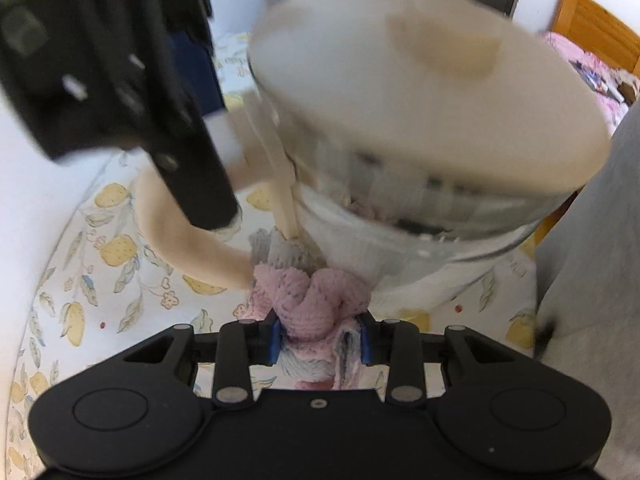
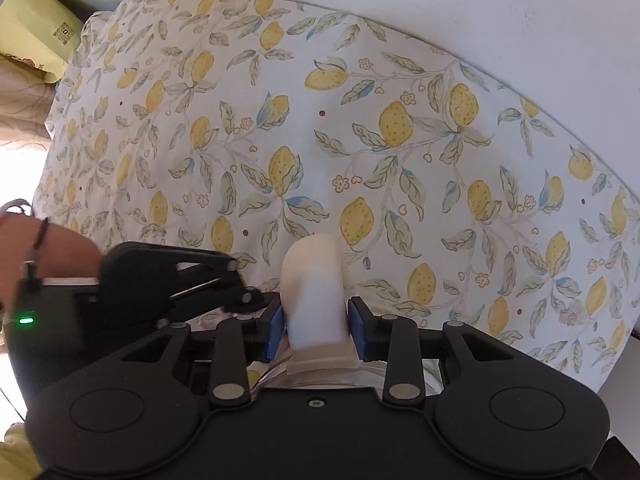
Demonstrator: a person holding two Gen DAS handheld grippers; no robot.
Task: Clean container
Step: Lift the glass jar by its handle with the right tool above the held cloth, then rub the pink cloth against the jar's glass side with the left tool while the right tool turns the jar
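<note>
Both tongs grip: left (image 1: 320,340) clamps cloth (image 1: 316,304), right (image 2: 316,330) the container's handle (image 2: 314,292), over lemon-print tablecloth (image 2: 400,140).

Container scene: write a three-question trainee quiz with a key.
1. True or false: the left gripper is shut on a cloth.
2. What lies between the right gripper jaws? A) a sponge B) the cream handle of the container C) nothing
3. Fill in: the tablecloth is printed with ____.

Key: 1 true. 2 B; the left wrist view shows the handle reaching from the container's side to those jaws. 3 lemons.
</note>
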